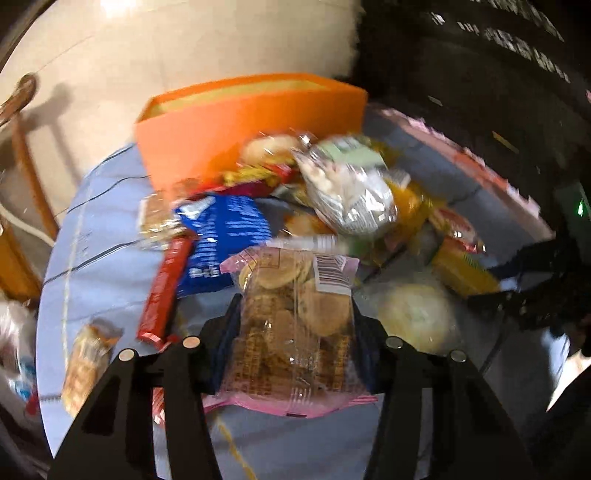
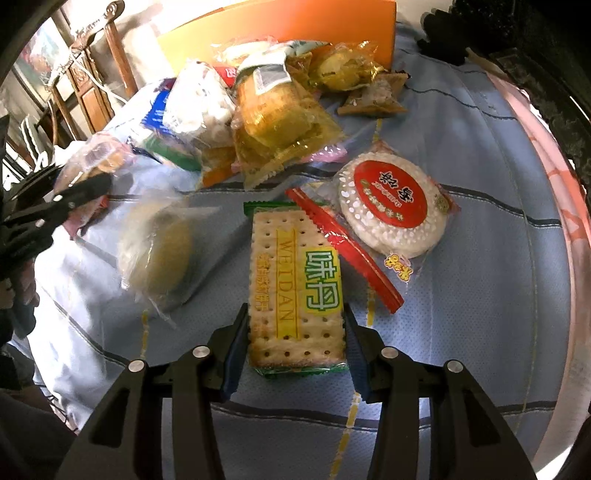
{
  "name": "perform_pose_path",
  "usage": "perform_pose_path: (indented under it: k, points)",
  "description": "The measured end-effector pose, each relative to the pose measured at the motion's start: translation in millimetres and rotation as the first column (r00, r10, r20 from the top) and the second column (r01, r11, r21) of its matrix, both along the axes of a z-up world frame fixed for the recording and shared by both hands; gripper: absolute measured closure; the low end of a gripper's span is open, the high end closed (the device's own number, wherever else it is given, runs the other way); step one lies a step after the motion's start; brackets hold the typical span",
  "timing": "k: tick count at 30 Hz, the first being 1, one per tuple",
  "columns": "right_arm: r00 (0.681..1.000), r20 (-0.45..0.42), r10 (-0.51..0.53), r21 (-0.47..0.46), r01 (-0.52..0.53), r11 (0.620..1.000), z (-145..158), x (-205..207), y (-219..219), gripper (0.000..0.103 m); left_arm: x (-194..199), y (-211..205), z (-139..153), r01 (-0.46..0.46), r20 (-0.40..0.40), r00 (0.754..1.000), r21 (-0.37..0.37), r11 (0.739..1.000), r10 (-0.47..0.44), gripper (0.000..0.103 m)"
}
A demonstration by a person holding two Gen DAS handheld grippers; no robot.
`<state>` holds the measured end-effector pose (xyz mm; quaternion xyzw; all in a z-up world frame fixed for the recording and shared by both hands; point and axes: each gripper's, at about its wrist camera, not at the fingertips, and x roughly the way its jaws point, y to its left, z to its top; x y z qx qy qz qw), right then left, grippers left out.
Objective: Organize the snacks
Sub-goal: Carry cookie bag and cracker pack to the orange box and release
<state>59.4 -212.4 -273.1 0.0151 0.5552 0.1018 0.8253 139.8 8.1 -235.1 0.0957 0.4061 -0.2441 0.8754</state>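
Note:
My left gripper [image 1: 293,314] is shut on a clear pink-edged cookie pack [image 1: 291,325], held above the blue tablecloth; it also shows at the left of the right wrist view [image 2: 83,192]. My right gripper [image 2: 293,325] is closed around a green-edged cracker pack [image 2: 295,288] lying on the cloth. An orange box [image 1: 236,122] stands behind a pile of mixed snacks [image 1: 332,192]; the box also shows at the top of the right wrist view [image 2: 332,33].
A round white rice cake with a red label [image 2: 391,206] and a red strip [image 2: 343,247] lie right of the crackers. A pale round cake [image 2: 159,251] lies to the left. A blue pack [image 1: 225,240] and red bar [image 1: 162,291] lie by the pile. Wooden chairs [image 2: 92,85] stand beyond.

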Motion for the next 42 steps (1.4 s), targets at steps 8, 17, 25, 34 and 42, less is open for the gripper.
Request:
perform_pose_path:
  k: [8,17,25,34,42]
  points:
    - [0.997,0.075,0.016,0.038,-0.018,0.999,41,-3,3,0.056,-21,29,34,-0.106,0.014,0.994,-0.06,0.993,0.107,0.052]
    - [0.967,0.254,0.016,0.041,-0.027,0.999,137,10,14,0.056,-6,46,91,-0.19,0.067,0.978,-0.104,0.976,0.197,0.052]
    - [0.911,0.412,-0.001,0.05,-0.022,0.999,218,35,14,0.056,26,30,163,-0.183,0.17,0.964,-0.139,0.973,0.205,0.052]
    - [0.899,0.436,-0.038,0.083,0.002,0.997,239,65,3,0.056,56,16,187,-0.164,0.196,0.962,-0.139,0.977,0.19,0.052]
    - [0.898,0.431,-0.09,0.119,0.042,0.992,239,109,1,0.056,109,2,182,-0.178,0.175,0.964,-0.141,0.974,0.202,0.052]
